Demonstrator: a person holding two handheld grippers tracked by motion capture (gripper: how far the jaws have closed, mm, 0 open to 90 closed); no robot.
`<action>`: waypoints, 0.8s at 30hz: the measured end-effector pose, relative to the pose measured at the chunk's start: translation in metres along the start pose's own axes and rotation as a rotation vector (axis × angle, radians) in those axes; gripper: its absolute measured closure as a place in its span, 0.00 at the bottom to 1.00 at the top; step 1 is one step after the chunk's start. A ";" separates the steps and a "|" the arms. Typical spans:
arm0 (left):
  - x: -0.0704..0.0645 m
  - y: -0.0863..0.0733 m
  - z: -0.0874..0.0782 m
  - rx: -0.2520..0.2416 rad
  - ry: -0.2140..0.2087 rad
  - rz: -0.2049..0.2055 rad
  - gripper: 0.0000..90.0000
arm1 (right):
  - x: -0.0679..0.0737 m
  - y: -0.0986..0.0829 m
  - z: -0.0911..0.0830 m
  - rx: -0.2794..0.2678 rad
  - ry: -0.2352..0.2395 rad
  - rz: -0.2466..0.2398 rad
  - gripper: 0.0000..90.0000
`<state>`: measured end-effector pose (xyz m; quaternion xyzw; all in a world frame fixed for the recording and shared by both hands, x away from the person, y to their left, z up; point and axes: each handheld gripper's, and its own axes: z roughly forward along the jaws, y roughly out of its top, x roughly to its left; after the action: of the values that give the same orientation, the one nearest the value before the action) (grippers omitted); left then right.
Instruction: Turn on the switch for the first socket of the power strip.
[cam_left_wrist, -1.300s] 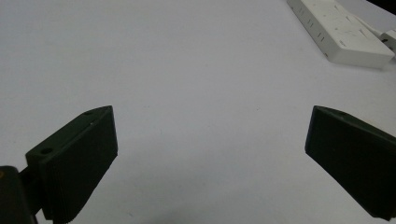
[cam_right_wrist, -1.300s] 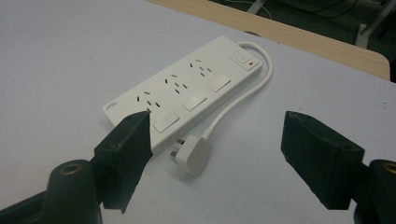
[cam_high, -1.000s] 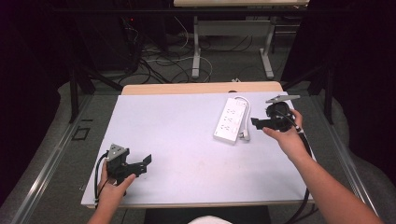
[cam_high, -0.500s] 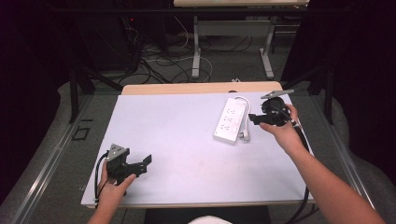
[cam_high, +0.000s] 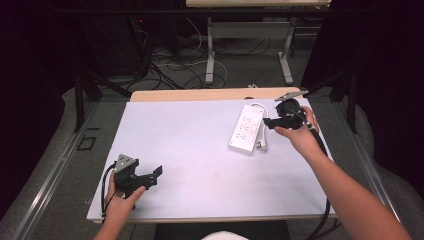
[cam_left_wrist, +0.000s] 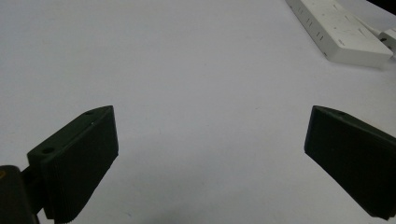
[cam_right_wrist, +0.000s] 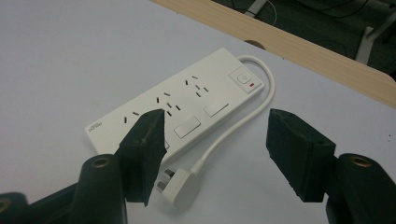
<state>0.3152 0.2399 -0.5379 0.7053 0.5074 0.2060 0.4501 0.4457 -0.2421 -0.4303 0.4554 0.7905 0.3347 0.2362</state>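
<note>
High view showed the right gripper (cam_high: 269, 122) held just above the far right part of the table (cam_high: 200, 150), its jaws apart and empty, pointing left at the near end of the power strip (cam_high: 246, 129). That white strip lay flat on the table's right side, running from near to far, with its cord (cam_high: 263, 142) looped along the edge closest to the gripper.

Right gripper view looked down between the two open jaws. The strip lay slantwise beyond them, its switch (cam_right_wrist: 243, 78) at the far end, and the cord curved back from there to the plug (cam_right_wrist: 176, 184), which lay on the table just beside the strip's near end, low between the jaws. Nothing was gripped.

The left gripper (cam_high: 156, 174) sat low at the near left corner, well apart from the strip. Left gripper view showed its jaws spread wide over bare table, the strip (cam_left_wrist: 337, 29) off in the upper right corner.
</note>
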 end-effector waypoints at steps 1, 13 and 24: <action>0.000 0.000 0.000 0.000 -0.001 0.000 0.03 | 0.000 0.001 0.001 0.001 0.004 0.010 0.41; 0.000 0.000 0.000 0.004 0.000 0.002 0.03 | -0.002 0.007 0.010 0.001 0.000 0.017 0.43; 0.000 0.000 0.000 0.004 -0.001 0.001 0.03 | -0.004 0.014 0.017 -0.003 0.004 0.030 0.46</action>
<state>0.3155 0.2400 -0.5380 0.7066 0.5072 0.2046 0.4489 0.4670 -0.2348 -0.4309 0.4664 0.7834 0.3402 0.2302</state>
